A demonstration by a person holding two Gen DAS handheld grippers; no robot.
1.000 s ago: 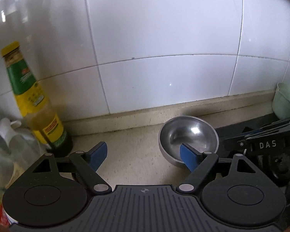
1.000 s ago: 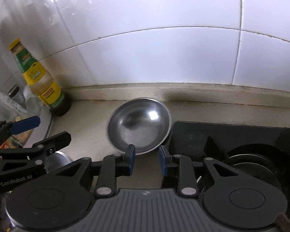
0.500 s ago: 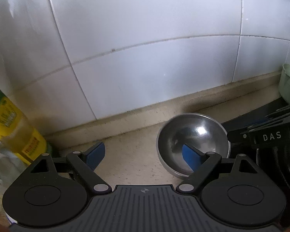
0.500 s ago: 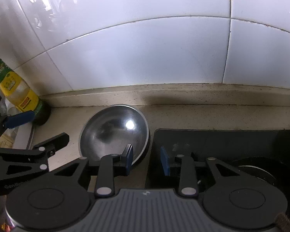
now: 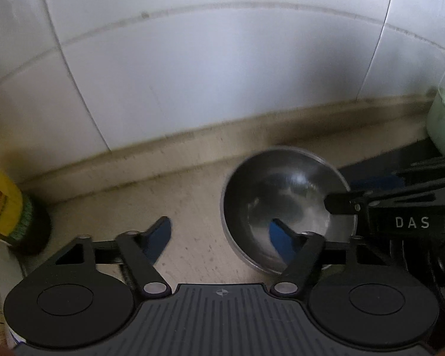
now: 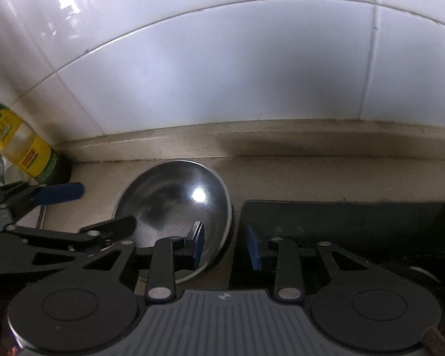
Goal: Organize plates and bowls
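- The steel bowl (image 5: 284, 204) is sitting upright on the beige counter (image 5: 192, 195) near the tiled wall (image 5: 222, 74), its right edge just beside the black stovetop (image 6: 356, 222).
- Compared with a second ago, both wrist views are sitting closer over the bowl and looking more steeply down into it; the sauce bottle (image 6: 26, 151) is now sliding off to the left edge.
- The left gripper (image 5: 219, 237) is closing: its jaws are narrower than half a second ago and straddling the bowl's left rim, one blue pad inside the bowl and the other outside over the counter, not yet pressing on it.
- The right gripper (image 6: 227, 246) is keeping a narrow gap and straddling the bowl's right rim, one pad inside and one out over the stovetop; no pinch is showing yet.
- This is reading as the start of a two-handed pickup, so the bowl is probably about to be lifted away for sorting.
- A pale green dish (image 5: 443, 121) is waiting at the far right.
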